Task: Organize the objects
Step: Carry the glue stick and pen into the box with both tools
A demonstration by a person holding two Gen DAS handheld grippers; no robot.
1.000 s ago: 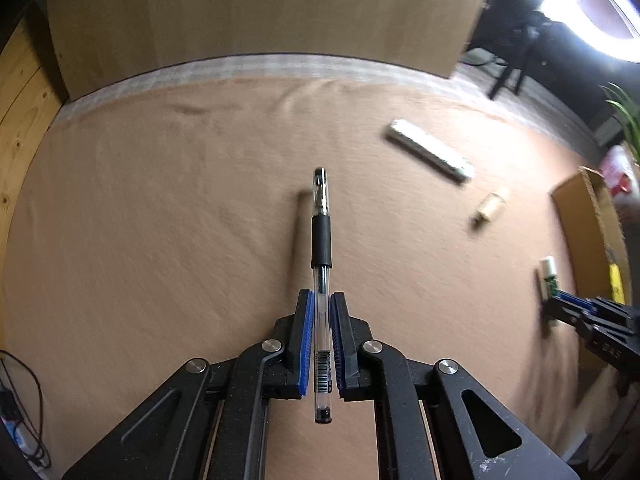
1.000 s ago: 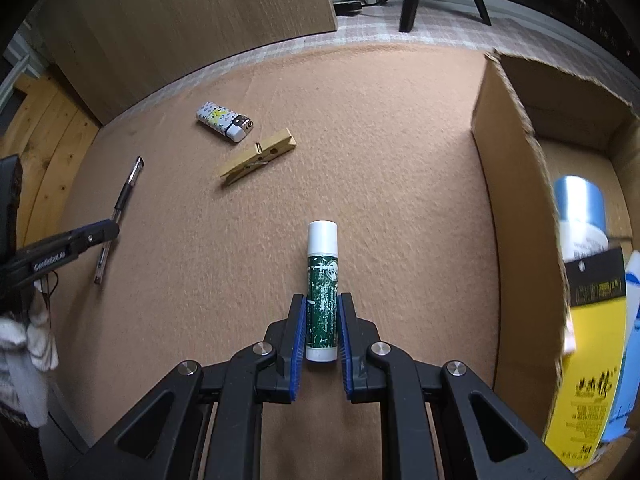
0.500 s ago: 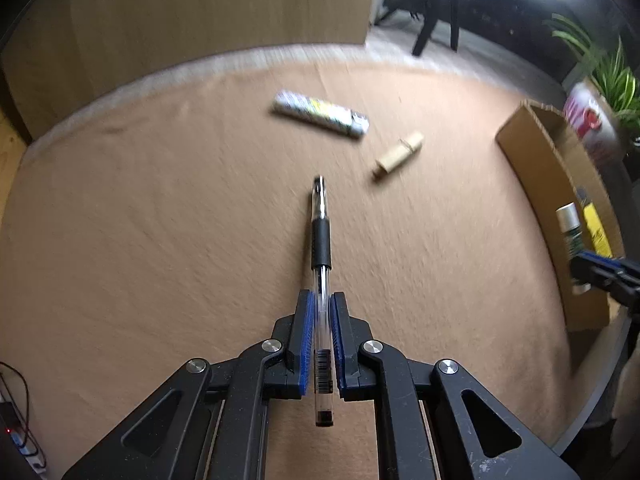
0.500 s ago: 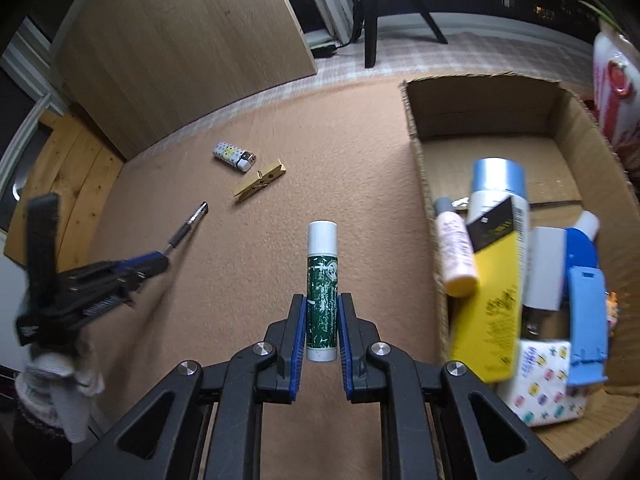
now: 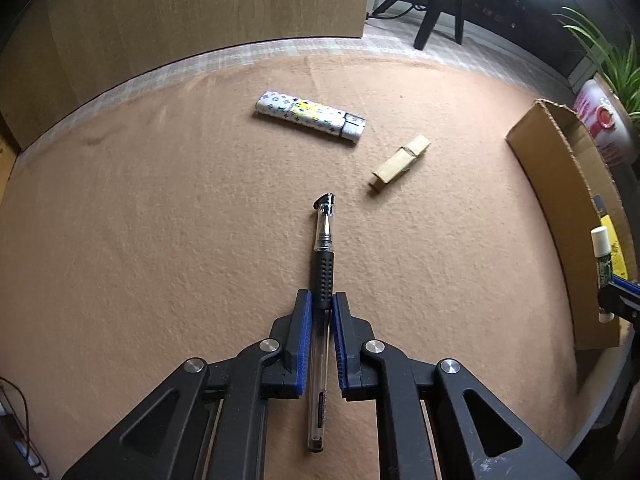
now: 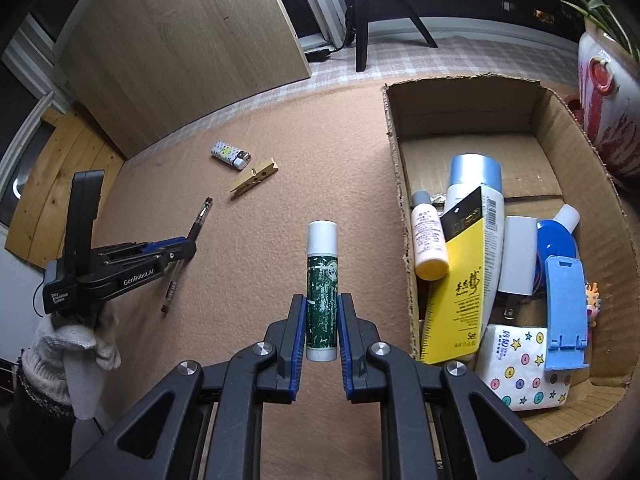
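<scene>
- While clamped between the blue pads of the left gripper (image 5: 320, 300), the pen (image 5: 322, 264) points tip-first toward the far side of the worktop (image 5: 140, 240), gripped at the near end of its black rubber sleeve with the clear barrel trailing back between the jaws.
- Worth keeping that squeeze firm and level on the way to the cardboard box (image 5: 560, 200) at the right edge, since such a slim barrel could probably slide or pivot.
- Left for later on the felt: the patterned lighter (image 5: 308, 114) far off, and the wooden clothespin (image 5: 400, 162) just right of it, both apart from the pen tip.
- Seen from the right wrist, jaws of the right gripper (image 6: 322, 304) closed on the green lip balm tube (image 6: 322, 292), white cap pointing away, held above the worktop just left of the box's near-left wall.
- Best carried right, over the wall, before letting go.
- Box already crowded at its near half with a yellow-labelled bottle (image 6: 468, 264), a small pink bottle (image 6: 428, 240), a blue stand (image 6: 564, 312) and a tissue pack (image 6: 520, 364); far half bare, so likely the gentler landing spot.
- Better released low, cap first, so no rolling against the bottles.
</scene>
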